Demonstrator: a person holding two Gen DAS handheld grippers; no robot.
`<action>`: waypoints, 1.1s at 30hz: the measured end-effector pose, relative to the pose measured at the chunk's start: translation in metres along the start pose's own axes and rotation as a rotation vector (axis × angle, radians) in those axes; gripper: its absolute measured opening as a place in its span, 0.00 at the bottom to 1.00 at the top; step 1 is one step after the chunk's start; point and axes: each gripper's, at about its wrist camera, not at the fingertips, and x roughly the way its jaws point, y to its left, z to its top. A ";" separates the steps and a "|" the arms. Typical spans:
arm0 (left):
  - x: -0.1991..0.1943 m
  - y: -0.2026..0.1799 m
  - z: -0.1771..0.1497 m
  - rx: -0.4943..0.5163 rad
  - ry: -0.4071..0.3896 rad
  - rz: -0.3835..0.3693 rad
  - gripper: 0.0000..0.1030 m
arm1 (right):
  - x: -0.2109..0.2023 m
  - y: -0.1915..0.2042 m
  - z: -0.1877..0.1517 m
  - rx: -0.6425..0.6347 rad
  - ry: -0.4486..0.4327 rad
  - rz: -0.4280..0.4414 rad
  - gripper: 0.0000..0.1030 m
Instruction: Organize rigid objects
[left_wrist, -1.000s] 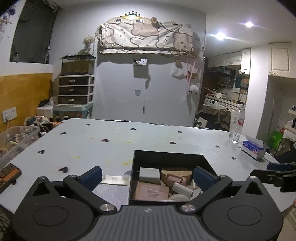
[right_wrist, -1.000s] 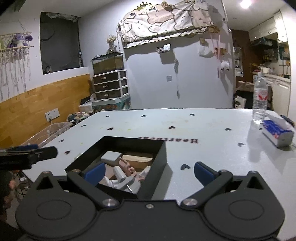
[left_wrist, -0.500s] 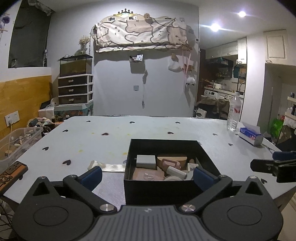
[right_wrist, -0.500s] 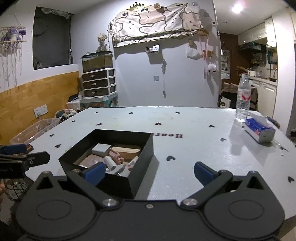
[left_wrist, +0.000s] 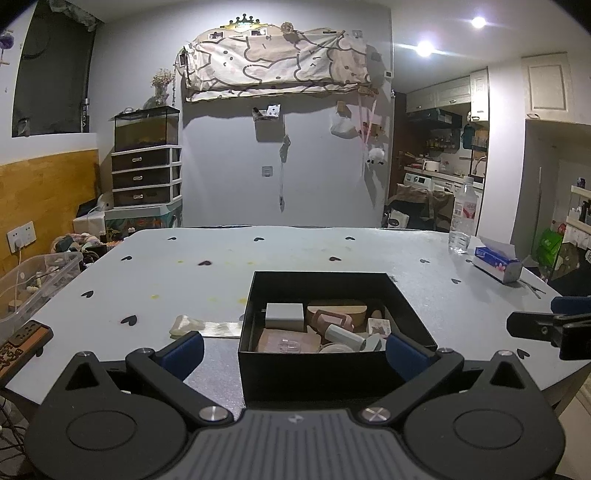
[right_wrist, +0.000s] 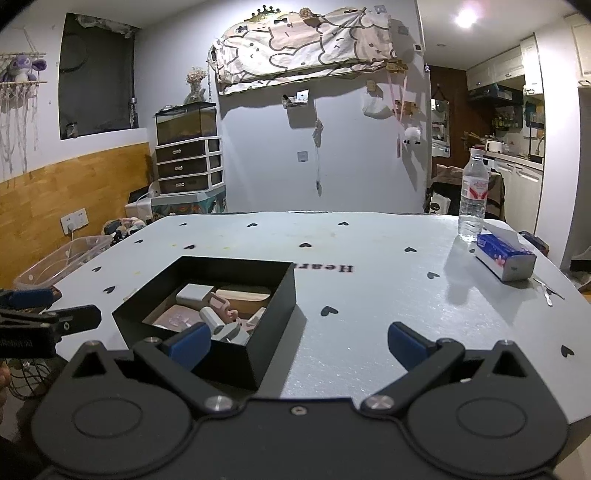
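A black open box (left_wrist: 317, 365) stands near the table's front edge, holding several small rigid objects: a white block (left_wrist: 284, 315), a wooden piece (left_wrist: 338, 308), a pink item (left_wrist: 330, 321). It also shows in the right wrist view (right_wrist: 273, 310). My left gripper (left_wrist: 293, 350) is open and empty, just in front of the box. My right gripper (right_wrist: 295, 339) is open and empty, to the right of the box. Each gripper shows at the edge of the other's view.
A flat silver strip with a pale end (left_wrist: 207, 328) lies left of the box. A tissue box (right_wrist: 504, 256) and a water bottle (right_wrist: 473, 195) stand at the far right. A clear plastic bin (left_wrist: 33, 277) sits off the table's left side.
Both grippers have drawn back from the table and box, toward the front edge. The box looks farther away and is seen more from the side. Both stay open.
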 end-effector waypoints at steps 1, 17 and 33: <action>0.000 0.000 0.000 0.000 0.000 -0.001 1.00 | 0.000 0.000 0.000 0.000 0.001 0.001 1.00; 0.000 0.002 0.002 -0.002 0.000 0.003 1.00 | 0.000 0.002 0.000 -0.003 0.003 0.002 1.00; 0.000 0.004 0.004 0.000 -0.002 0.003 1.00 | -0.001 0.001 0.001 0.000 0.003 -0.001 1.00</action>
